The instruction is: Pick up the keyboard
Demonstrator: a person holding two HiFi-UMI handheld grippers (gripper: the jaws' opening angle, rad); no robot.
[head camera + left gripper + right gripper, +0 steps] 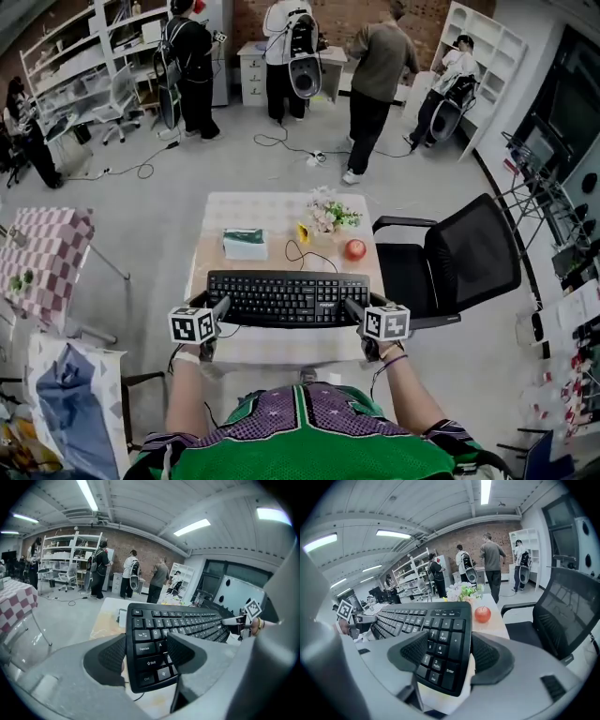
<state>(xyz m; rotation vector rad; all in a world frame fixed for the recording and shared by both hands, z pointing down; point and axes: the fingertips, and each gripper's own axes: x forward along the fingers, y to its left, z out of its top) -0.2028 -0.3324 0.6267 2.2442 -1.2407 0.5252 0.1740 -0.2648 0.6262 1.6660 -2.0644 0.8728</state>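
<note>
A black keyboard (288,298) lies crosswise over the near part of the small table (246,208). My left gripper (217,314) is shut on its left end, and in the left gripper view the jaws of that gripper (147,656) clamp the keyboard (183,620) across the Ctrl and Shift corner. My right gripper (354,314) is shut on the right end. The right gripper view shows its gripper (445,656) closed over the keyboard (440,620) at the number pad. In both gripper views the keyboard looks tilted and a little above the tabletop.
Behind the keyboard on the table are a green tissue box (245,243), a red apple (355,249), a bunch of flowers (325,214) and the keyboard's cable (300,253). A black office chair (469,258) stands close at the right. Several people stand at the room's far end.
</note>
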